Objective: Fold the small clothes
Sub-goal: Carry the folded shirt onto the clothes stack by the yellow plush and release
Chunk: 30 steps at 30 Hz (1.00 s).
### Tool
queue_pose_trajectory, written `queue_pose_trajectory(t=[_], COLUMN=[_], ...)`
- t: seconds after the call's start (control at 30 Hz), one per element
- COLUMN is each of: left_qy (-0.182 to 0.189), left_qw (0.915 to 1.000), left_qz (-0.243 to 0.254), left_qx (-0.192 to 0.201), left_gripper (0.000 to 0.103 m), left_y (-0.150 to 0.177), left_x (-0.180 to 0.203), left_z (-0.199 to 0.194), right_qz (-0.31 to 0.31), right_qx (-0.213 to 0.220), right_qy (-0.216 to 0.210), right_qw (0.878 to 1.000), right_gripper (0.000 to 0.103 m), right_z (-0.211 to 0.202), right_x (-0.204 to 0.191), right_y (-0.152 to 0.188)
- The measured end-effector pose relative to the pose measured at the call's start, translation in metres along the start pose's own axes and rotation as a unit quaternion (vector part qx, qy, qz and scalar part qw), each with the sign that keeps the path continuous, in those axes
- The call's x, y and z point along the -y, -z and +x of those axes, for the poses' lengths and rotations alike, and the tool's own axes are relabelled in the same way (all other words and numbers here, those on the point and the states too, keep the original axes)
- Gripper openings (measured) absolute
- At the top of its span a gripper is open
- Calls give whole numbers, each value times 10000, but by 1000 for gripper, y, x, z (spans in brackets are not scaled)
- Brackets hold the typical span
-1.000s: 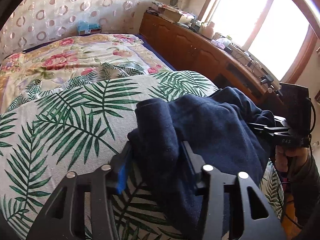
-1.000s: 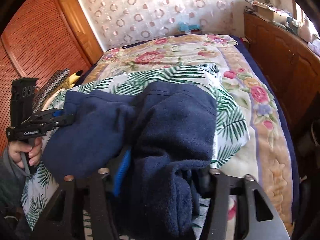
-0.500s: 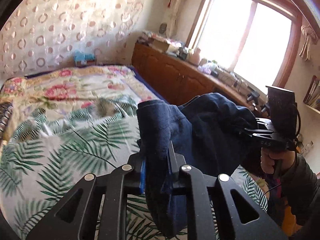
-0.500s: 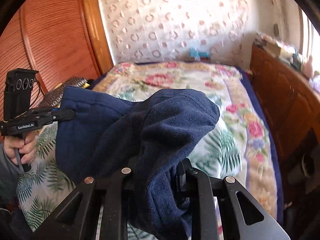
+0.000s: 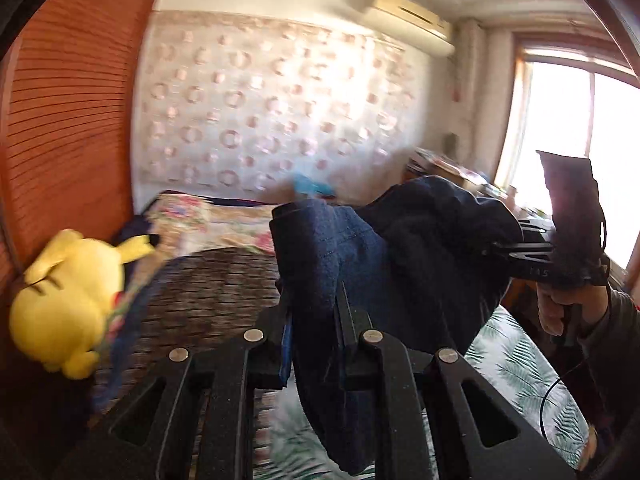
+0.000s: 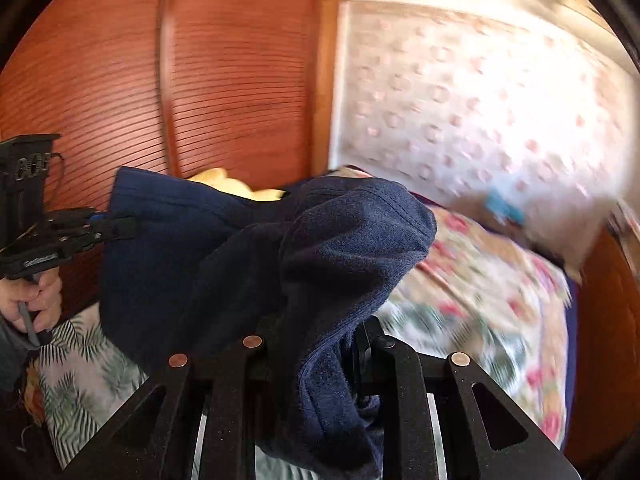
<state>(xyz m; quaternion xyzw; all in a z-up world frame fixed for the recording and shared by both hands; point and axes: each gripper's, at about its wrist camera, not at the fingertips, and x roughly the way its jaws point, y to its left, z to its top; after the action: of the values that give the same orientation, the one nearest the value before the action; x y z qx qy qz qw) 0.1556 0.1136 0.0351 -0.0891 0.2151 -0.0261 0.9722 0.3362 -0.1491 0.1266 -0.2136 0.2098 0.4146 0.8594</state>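
The navy garment point(image 5: 400, 248) is up in the air between your two grippers, slung like a hammock above the bed point(image 5: 516, 360), bunched and sagging in the middle. One edge runs straight down through your left gripper point(image 5: 312, 312): the cloth sits right between the two fingers, a fold rising above them and a tail hanging below. Those jaws have just been closing and now they're pinching that fold, nearly pressed together with only fabric between. Over on the other side, your right gripper point(image 6: 316, 332) has the opposite edge, thick fleecy cloth spilling over and down between its fingers; jaws just been closing there too, now clamped on the cloth. Each camera catches the other gripper side-on, biting its end of the garment, with your hand point(image 6: 34, 300) around the handle. Beyond the cloth: a yellow plush toy point(image 5: 68, 300) at the left beside a dark woven mat point(image 5: 216, 288), slatted wooden doors point(image 6: 120, 80) behind, and the ring-patterned wall point(image 5: 272, 112), all blurred.
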Motion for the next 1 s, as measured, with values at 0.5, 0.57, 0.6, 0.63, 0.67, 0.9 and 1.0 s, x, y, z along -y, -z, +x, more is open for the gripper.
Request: queue_pose_trajectory(t=[0.5, 0.57, 0.6, 0.63, 0.67, 0.9, 1.0], left_qy=[-1447, -1460, -1480, -1512, -1528, -1445, -1262], left_qw=[9850, 9852, 9856, 9857, 9859, 9890, 9918], left_qz=[-782, -702, -605, -517, -452, -99, 68], left_qx=[-515, -566, -548, -537, -520, -295, -189], left_gripper=[18, 19, 22, 26, 30, 68, 81], left_y=[71, 72, 71, 70, 69, 62, 61], left_x=[-92, -86, -83, -80, -77, -54, -35], left_z=[9, 8, 7, 5, 2, -19, -26], right_qz=[-989, -650, -520, -438, -365, 236, 453], right_qx=[-824, -875, -822, -727, -647, -155, -9], right_qy=[-293, -144, -56, 42, 136, 180, 226], right_qw=[9912, 9939, 9952, 9964, 9971, 9994, 9987], right_gripper=[32, 45, 46, 49, 51, 53, 53], right_z=[231, 240, 240, 237, 233, 166, 126], right_x=[-72, -71, -68, -66, -68, -93, -95], right_y=[-91, -94, -94, -93, -93, -53, -13])
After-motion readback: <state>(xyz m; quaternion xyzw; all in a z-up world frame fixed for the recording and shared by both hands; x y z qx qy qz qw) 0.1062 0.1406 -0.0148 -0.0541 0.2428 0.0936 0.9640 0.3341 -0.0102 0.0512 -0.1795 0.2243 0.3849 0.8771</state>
